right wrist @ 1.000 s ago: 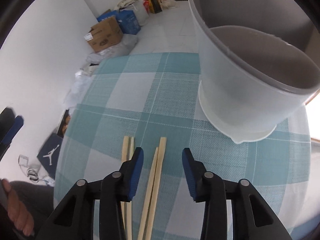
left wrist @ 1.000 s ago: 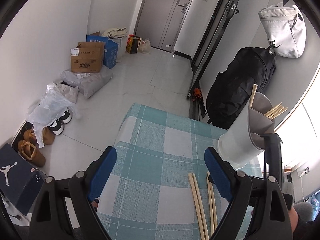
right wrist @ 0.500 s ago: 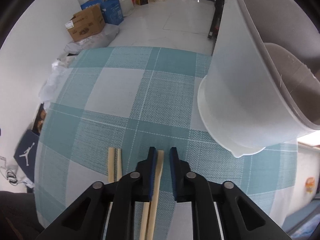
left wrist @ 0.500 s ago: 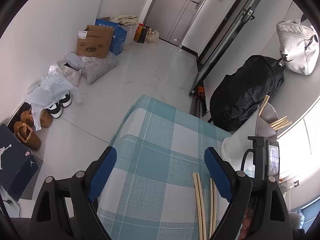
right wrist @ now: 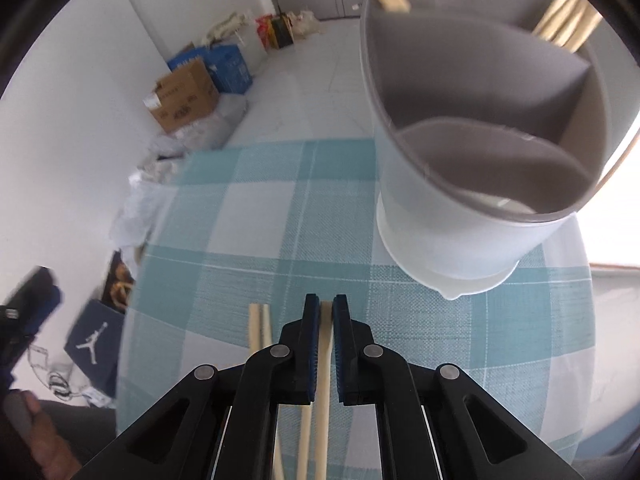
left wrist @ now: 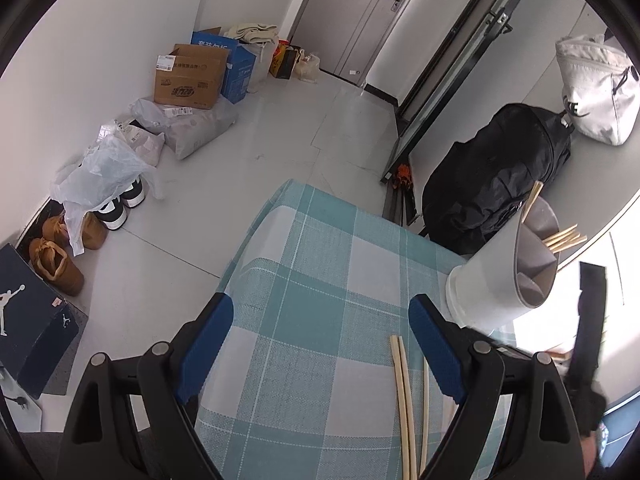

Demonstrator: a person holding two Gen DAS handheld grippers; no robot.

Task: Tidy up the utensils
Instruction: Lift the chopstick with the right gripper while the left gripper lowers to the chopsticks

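A white utensil holder (right wrist: 472,184) with grey divided compartments stands on the teal checked tablecloth (right wrist: 280,216), with several wooden chopsticks (right wrist: 568,20) in its far compartments. My right gripper (right wrist: 326,312) is shut on a wooden chopstick (right wrist: 325,360), just above the cloth in front of the holder. Two more chopsticks (right wrist: 258,328) lie to its left. In the left wrist view my left gripper (left wrist: 320,344) is open and empty above the cloth, the holder (left wrist: 500,280) stands at right, and chopsticks (left wrist: 402,392) lie at lower right.
The table's far edge (left wrist: 296,188) drops to a tiled floor. Cardboard boxes (left wrist: 192,76), bags, shoes (left wrist: 60,256) and a shoebox (left wrist: 28,320) line the left wall. A black bag (left wrist: 492,176) leans beyond the table's right corner.
My right gripper has closed on a chopstick and has lifted, so the holder's inside now shows. My left gripper has drawn back and stayed open.
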